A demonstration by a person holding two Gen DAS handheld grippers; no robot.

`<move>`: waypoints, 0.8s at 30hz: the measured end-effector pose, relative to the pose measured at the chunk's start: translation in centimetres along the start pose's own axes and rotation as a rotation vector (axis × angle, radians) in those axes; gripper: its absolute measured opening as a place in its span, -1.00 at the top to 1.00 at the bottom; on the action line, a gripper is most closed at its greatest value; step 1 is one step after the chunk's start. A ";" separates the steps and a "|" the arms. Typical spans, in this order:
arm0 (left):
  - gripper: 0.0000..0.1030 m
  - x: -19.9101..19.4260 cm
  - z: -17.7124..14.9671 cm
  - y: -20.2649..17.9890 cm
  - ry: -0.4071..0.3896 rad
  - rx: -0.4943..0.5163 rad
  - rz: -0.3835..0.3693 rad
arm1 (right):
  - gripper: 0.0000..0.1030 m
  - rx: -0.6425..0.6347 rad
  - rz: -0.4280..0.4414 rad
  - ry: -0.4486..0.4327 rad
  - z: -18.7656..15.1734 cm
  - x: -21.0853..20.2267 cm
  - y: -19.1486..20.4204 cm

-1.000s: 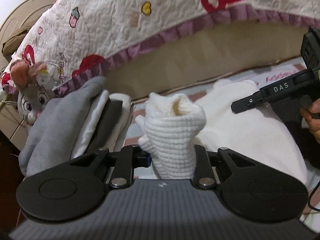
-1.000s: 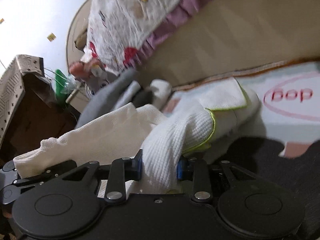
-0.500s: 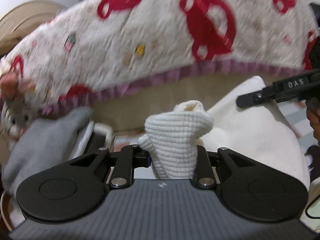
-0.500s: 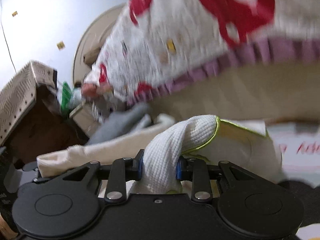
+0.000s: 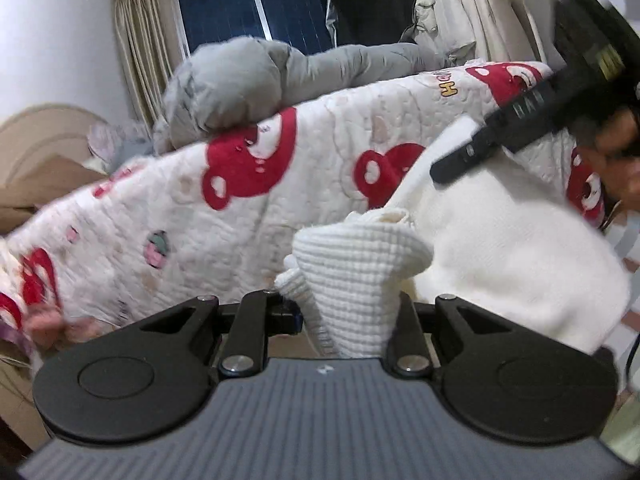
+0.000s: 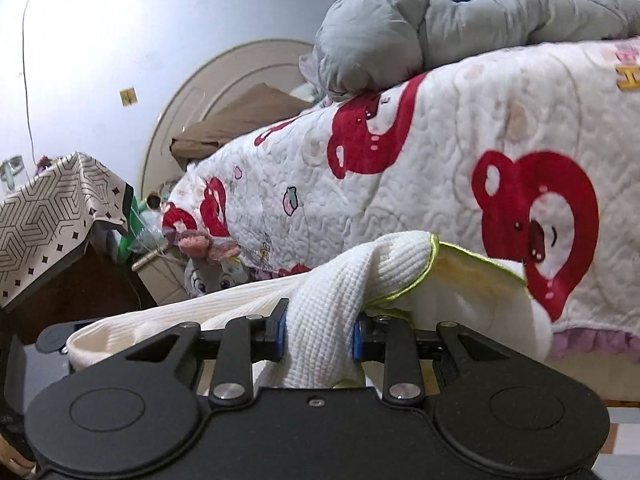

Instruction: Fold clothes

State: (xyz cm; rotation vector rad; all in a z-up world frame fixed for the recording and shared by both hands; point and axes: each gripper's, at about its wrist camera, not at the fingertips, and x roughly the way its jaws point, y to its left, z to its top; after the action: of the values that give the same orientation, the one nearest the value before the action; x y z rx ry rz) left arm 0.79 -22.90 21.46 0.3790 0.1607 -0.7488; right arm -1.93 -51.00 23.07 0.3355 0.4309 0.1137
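Both grippers hold the same white waffle-knit garment [image 5: 500,248], which hangs in the air between them in front of the bed.

- Left gripper [image 5: 348,320]: jaws closed on a bunched ribbed edge of the knit, probably a cuff or hem corner. Fabric fills the gap and flares out above the pads.
- Right gripper [image 6: 320,334]: jaws clamped on a fold of the same knit, next to a lime-green trimmed edge [image 6: 420,276]. From the left wrist view it sits higher and off to the right.
- Behind the garment: a white quilt with red bear prints [image 6: 440,152] draped over the bed, with a grey puffer jacket [image 6: 400,28] on top and a plush toy [image 6: 212,272] at the bedside.

Step in hand, my read: lift and spread, so the garment hangs flat before it is laid down.

To do it well:
- Keep both grips firm. The knit is stretchy and the bunched grips could creep.
- Level the two hands and draw them apart until the top edge is taut, without overstretching.
- Let the body hang free and untwist.
- Lay the bottom hem down first to avoid wrinkles.
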 end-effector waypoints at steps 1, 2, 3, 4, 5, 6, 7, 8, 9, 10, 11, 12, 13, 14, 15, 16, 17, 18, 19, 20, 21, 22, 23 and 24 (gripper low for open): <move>0.61 -0.3 -0.5 0.4 0.003 -0.024 -0.001 | 0.35 -0.005 0.010 0.015 0.2 0.1 0.5; 0.61 -0.7 -1.4 0.9 -0.001 -0.077 -0.003 | 0.35 0.002 0.029 0.027 -0.1 0.4 0.8; 0.61 -0.9 -2.5 1.5 -0.003 -0.136 -0.001 | 0.35 0.014 0.047 0.037 -0.6 0.7 1.1; 0.61 -1.0 -3.7 2.0 0.001 -0.184 0.008 | 0.35 0.017 0.058 0.048 -1.3 1.1 1.3; 0.61 -1.1 -4.9 2.4 0.008 -0.226 0.019 | 0.35 0.010 0.059 0.058 -2.1 1.7 1.6; 0.61 -1.2 -6.5 2.8 0.021 -0.258 0.026 | 0.35 0.009 0.065 0.072 -3.1 2.4 1.9; 0.61 -1.1 -7.9 3.2 0.043 -0.276 0.032 | 0.36 0.017 0.075 0.088 -4.1 3.3 2.0; 0.61 -1.0 -9.4 3.5 0.076 -0.288 0.042 | 0.36 0.028 0.086 0.101 -5.2 4.3 2.1; 0.61 -0.9 -10.7 3.9 0.112 -0.306 0.057 | 0.37 0.040 0.100 0.116 -6.3 5.4 2.2; 0.61 -0.7 -11.8 4.4 0.145 -0.326 0.072 | 0.37 0.052 0.116 0.129 -7.5 6.5 2.4; 0.61 -0.6 -12.6 4.7 0.180 -0.337 0.086 | 0.37 0.069 0.137 0.132 -8.7 7.4 2.7; 0.61 -0.7 -12.9 4.9 0.207 -0.335 0.102 | 0.37 0.086 0.162 0.130 -10.1 8.2 3.1; 0.61 -0.7 -13.1 5.0 0.230 -0.329 0.118 | 0.37 0.097 0.185 0.128 -11.4 8.9 3.6; 0.61 -0.9 -13.0 4.9 0.236 -0.313 0.131 | 0.37 0.102 0.200 0.123 -12.7 9.7 4.1; 0.61 -1.1 -12.8 4.7 0.234 -0.291 0.143 | 0.37 0.104 0.207 0.112 -13.8 10.3 4.6; 0.61 -1.2 -12.5 4.6 0.221 -0.274 0.149 | 0.38 0.110 0.215 0.099 -14.8 10.9 5.0; 0.61 -1.3 -12.5 4.6 0.198 -0.265 0.148 | 0.38 0.116 0.218 0.083 -15.7 11.4 5.4; 0.61 -1.5 -12.7 4.7 0.172 -0.269 0.137 | 0.38 0.128 0.216 0.062 -16.5 11.4 5.6; 0.61 -1.6 -13.1 4.9 0.147 -0.279 0.121 | 0.38 0.146 0.210 0.039 -17.2 11.2 5.8; 0.61 -1.8 -13.5 5.1 0.121 -0.289 0.106 | 0.38 0.166 0.207 0.021 -17.8 11.0 5.9; 0.61 -1.8 -14.2 5.5 0.110 -0.316 0.088 | 0.38 0.187 0.206 0.010 -18.2 10.6 5.8; 0.61 -1.7 -15.1 6.0 0.105 -0.350 0.070 | 0.38 0.178 0.192 0.007 -18.4 10.4 6.0; 0.61 -1.6 -16.0 6.4 0.110 -0.388 0.049 | 0.38 0.137 0.164 0.015 -18.5 10.2 6.4; 0.61 -1.5 -17.2 6.9 0.123 -0.434 0.028 | 0.38 0.113 0.142 0.023 -18.5 10.2 6.6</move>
State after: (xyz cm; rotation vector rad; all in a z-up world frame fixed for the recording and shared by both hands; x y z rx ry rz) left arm 4.27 -10.63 7.96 0.0130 0.4242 -0.6424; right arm -0.92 -37.56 5.51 0.4767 0.4366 0.2327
